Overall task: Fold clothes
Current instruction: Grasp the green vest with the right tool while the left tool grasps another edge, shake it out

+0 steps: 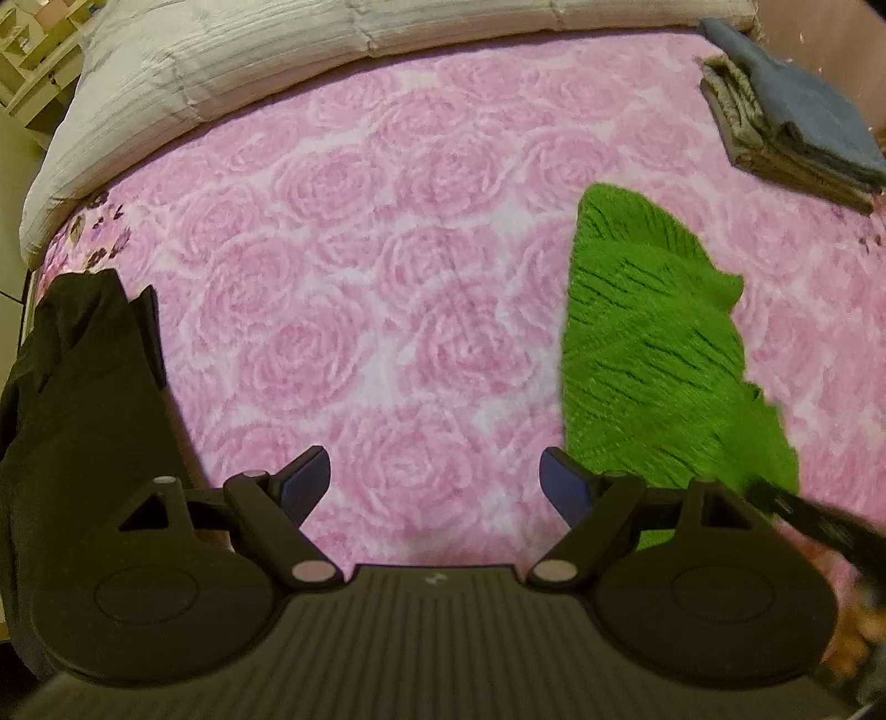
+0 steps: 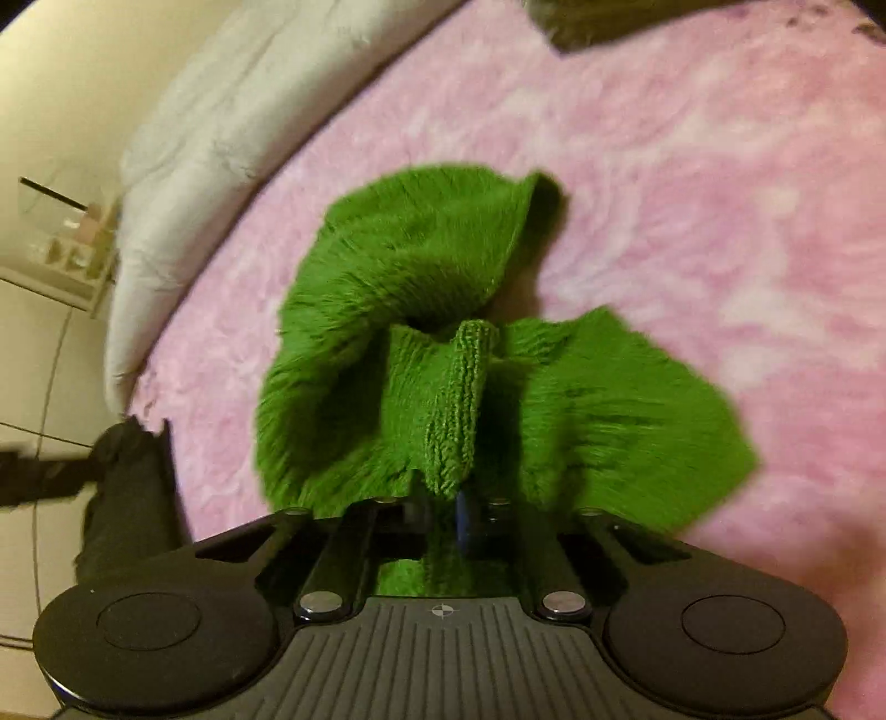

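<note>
A green knitted garment [image 2: 421, 277] lies bunched on the pink rose-patterned bedspread [image 2: 720, 194]. My right gripper [image 2: 451, 509] is shut on a raised fold of this green knit, which stands up between its fingers. In the left wrist view the same green garment [image 1: 653, 343] sits at the right, with the right gripper's dark body [image 1: 819, 526] reaching into its lower edge. My left gripper [image 1: 434, 476] hovers open over bare bedspread [image 1: 360, 277], nothing between its blue pads [image 1: 304, 476]. A black garment [image 1: 77, 399] lies at the bed's left edge.
A white quilted duvet [image 1: 221, 61] runs along the far side of the bed. A stack of folded grey and blue clothes [image 1: 792, 122] rests at the far right corner. A shelf unit [image 1: 33, 50] stands beyond the bed at the upper left.
</note>
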Tool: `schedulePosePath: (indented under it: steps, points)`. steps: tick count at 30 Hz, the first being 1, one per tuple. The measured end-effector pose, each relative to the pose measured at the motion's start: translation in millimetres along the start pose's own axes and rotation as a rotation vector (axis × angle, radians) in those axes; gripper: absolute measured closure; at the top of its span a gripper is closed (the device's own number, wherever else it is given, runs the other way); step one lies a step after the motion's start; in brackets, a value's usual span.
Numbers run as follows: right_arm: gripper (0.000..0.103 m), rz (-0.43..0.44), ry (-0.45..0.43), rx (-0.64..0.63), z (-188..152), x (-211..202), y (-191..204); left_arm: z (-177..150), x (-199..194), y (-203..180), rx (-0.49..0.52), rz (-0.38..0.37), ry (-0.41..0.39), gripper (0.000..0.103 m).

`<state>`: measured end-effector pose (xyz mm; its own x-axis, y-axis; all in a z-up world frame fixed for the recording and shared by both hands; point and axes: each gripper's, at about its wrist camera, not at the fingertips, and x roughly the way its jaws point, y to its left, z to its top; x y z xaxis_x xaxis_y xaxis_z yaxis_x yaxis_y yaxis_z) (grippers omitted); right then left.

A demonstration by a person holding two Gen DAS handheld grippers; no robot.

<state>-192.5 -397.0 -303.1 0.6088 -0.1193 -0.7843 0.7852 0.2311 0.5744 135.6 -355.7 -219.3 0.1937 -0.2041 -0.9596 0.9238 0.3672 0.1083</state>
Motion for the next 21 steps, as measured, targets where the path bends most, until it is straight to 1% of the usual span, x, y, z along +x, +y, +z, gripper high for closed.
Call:
schedulePosePath:
  steps: [2,5,7,9,12,15,18,21]
  points:
    - [0.098,-0.030,-0.023,-0.027,-5.1,-40.0,-12.7,4.1,-0.6,-5.7,0.005,-0.021,-0.006,0.023]
    - [0.099,-0.104,-0.096,-0.006,-15.5,-105.3,-37.1,11.2,3.3,-21.9,0.034,-0.065,-0.003,0.023]
    - [0.099,-0.169,-0.149,0.058,-22.8,-141.7,-53.7,19.1,11.9,-38.0,0.057,-0.099,0.004,0.023]
    - [0.099,-0.216,-0.182,0.121,-30.2,-163.6,-64.4,31.2,22.9,-54.6,0.067,-0.132,0.015,0.023]
    - [0.099,-0.237,-0.214,0.204,-39.8,-180.4,-76.6,55.1,40.2,-83.6,0.076,-0.189,0.026,0.023]
    - [0.099,-0.221,-0.224,0.251,-44.2,-181.1,-79.3,81.0,57.8,-117.4,0.103,-0.222,0.032,0.023]
    - [0.098,-0.207,-0.220,0.267,-44.9,-178.2,-78.7,106.5,78.3,-152.9,0.128,-0.216,0.049,0.023]
    - [0.098,-0.208,-0.211,0.270,-42.3,-172.5,-81.6,125.6,107.2,-173.4,0.111,-0.195,0.079,0.022]
